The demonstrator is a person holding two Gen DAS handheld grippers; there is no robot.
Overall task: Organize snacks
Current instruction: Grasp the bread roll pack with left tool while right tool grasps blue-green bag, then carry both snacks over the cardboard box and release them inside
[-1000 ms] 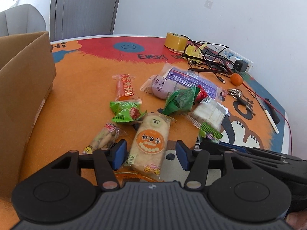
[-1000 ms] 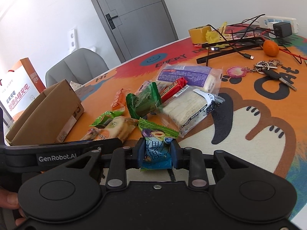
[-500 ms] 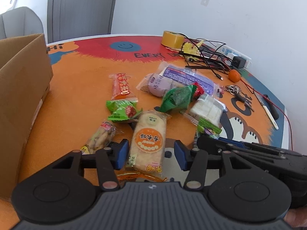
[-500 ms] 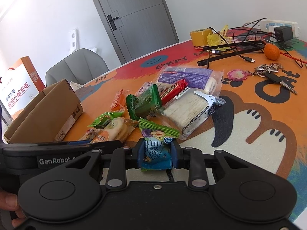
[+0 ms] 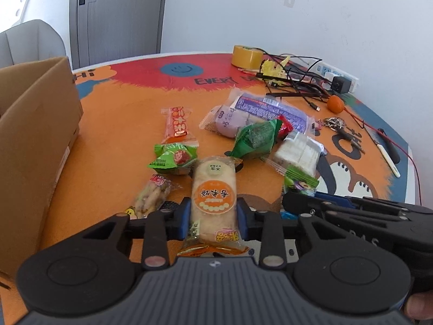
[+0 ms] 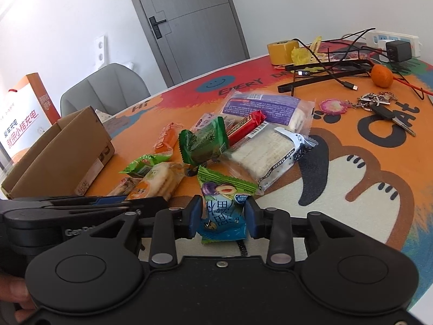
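My left gripper [image 5: 213, 218] is shut on a long rice cracker packet [image 5: 213, 189] with an orange label, near the table's front. My right gripper [image 6: 223, 216] is shut on a small blue and green candy packet [image 6: 222, 205]. Loose snacks lie ahead in a pile: a red bar [image 5: 177, 122], a green packet [image 5: 173, 158], a peanut packet [image 5: 151, 195], a dark green packet [image 5: 255, 138], a purple bread pack [image 5: 259, 112] and a white wafer pack [image 5: 297, 151]. An open cardboard box [image 5: 32, 135] stands at the left.
At the far side lie a yellow tape roll [image 5: 246, 56], tangled black cables [image 5: 295, 81], a power strip [image 5: 338, 74], a small orange [image 5: 335, 103] and keys [image 5: 335, 123]. A grey chair [image 6: 105, 89] and a door [image 6: 189, 19] stand behind the table.
My left gripper has moved forward and closed on the rice cracker packet, which lay loose between open jaws before. The right gripper still holds the candy packet.
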